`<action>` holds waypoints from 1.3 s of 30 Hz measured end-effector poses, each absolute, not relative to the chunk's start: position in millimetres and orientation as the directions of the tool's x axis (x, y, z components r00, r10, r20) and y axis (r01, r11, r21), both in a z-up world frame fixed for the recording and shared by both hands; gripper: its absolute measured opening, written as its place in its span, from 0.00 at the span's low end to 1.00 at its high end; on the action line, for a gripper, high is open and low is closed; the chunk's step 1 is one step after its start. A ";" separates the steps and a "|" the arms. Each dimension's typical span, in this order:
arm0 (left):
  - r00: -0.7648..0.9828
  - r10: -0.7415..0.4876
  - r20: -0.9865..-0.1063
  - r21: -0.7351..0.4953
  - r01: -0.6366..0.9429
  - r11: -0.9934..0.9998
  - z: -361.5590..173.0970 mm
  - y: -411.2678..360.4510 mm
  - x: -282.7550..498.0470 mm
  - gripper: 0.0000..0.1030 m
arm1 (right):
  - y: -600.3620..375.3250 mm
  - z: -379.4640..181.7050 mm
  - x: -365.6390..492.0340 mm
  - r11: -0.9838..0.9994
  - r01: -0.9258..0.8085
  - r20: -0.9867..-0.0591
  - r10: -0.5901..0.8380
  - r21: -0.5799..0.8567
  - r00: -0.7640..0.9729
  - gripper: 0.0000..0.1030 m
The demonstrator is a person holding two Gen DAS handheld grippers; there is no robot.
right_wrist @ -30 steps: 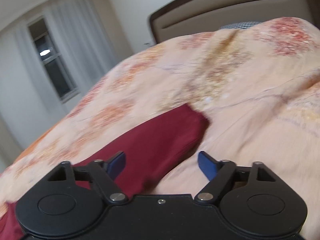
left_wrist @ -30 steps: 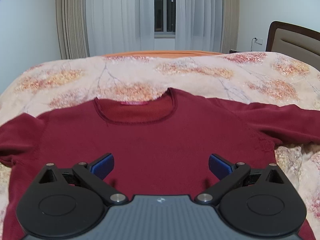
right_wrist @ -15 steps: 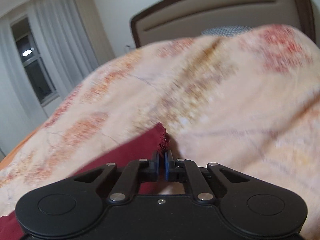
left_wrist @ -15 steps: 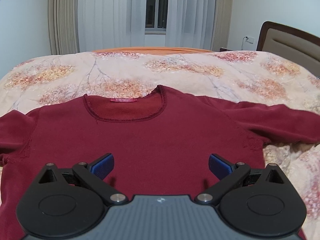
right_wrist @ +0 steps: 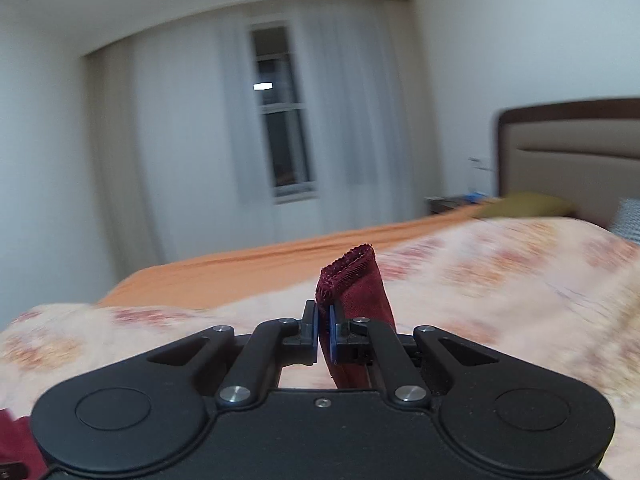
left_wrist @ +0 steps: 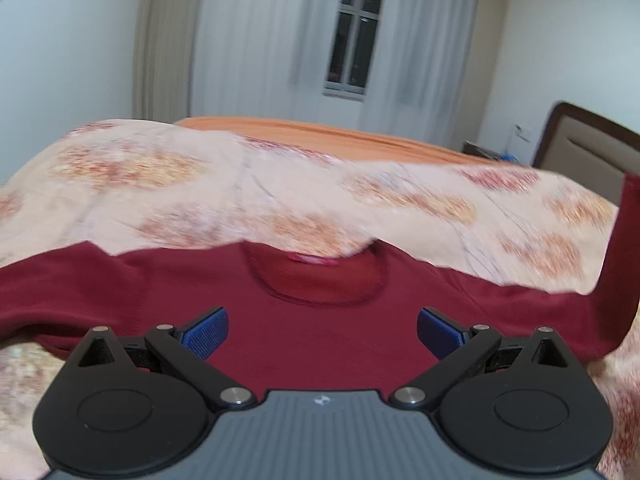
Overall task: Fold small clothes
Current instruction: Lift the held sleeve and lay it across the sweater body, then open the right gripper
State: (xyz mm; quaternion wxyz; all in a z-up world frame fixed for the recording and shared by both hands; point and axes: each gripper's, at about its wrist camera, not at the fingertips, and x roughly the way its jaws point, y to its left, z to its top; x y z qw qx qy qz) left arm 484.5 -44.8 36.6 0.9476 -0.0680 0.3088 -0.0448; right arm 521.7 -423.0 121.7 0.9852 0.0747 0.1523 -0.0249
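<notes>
A dark red sweater lies front-up on the floral bedspread, its neckline toward the far side. My left gripper hovers open above the sweater's chest with nothing between its blue pads. In the left wrist view the sweater's right sleeve rises steeply off the bed at the frame's right edge. My right gripper is shut on that sleeve's cuff, which sticks up above the closed jaws, well clear of the bedspread.
An orange sheet shows beyond the bedspread. A padded headboard stands at the right, and a curtained window fills the far wall. A small nightstand sits in the corner beside the headboard.
My right gripper closed on the sleeve cuff and lifted it off the bed, swinging toward the window. My left gripper rose and tilted, staying open over the sweater.
</notes>
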 end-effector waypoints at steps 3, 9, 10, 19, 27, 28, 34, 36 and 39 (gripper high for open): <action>0.815 -0.086 -0.572 -0.170 -0.016 0.985 43.6 -16.7 481.5 1.00 | -358.8 129.4 532.7 0.990 -0.074 -0.296 0.106 0.119 0.949 0.05; 0.827 0.004 -0.563 -0.180 -0.127 0.976 43.6 39.5 471.9 1.00 | -246.5 98.7 544.1 0.960 -0.263 -0.360 0.280 0.098 0.890 0.05; 0.823 0.012 -0.568 -0.185 -0.141 0.973 41.5 47.4 471.1 1.00 | -229.0 87.6 544.2 0.958 -0.274 -0.381 0.284 0.082 0.880 0.05; 0.795 0.051 -0.605 -0.202 -0.215 0.955 16.1 85.5 469.4 0.99 | -128.2 -17.8 522.2 0.914 -0.401 -0.537 0.307 -0.065 0.786 0.05; 0.795 -0.011 -0.607 -0.261 -0.186 0.947 -0.3 78.9 475.6 0.99 | -144.3 -31.0 501.2 0.889 -0.449 -0.511 0.348 -0.085 0.786 0.65; 0.796 -0.025 -0.604 -0.273 -0.178 0.945 -1.8 76.1 477.4 0.99 | -155.2 -27.5 496.4 0.893 -0.442 -0.498 0.346 -0.085 0.795 0.73; 0.814 -0.108 -0.571 -0.295 -0.081 0.952 -11.3 41.0 492.4 1.00 | -242.3 -17.2 474.9 0.953 -0.276 -0.422 0.201 -0.124 0.884 0.92; 0.816 -0.121 -0.565 -0.278 -0.050 0.959 -16.6 24.2 499.2 1.00 | -272.6 -19.2 476.9 0.973 -0.184 -0.414 0.112 -0.138 0.903 0.93; 0.818 -0.135 -0.559 -0.257 -0.017 0.966 -27.3 0.5 508.7 1.00 | -315.1 -24.5 484.7 0.991 -0.039 -0.409 -0.017 -0.130 0.912 0.96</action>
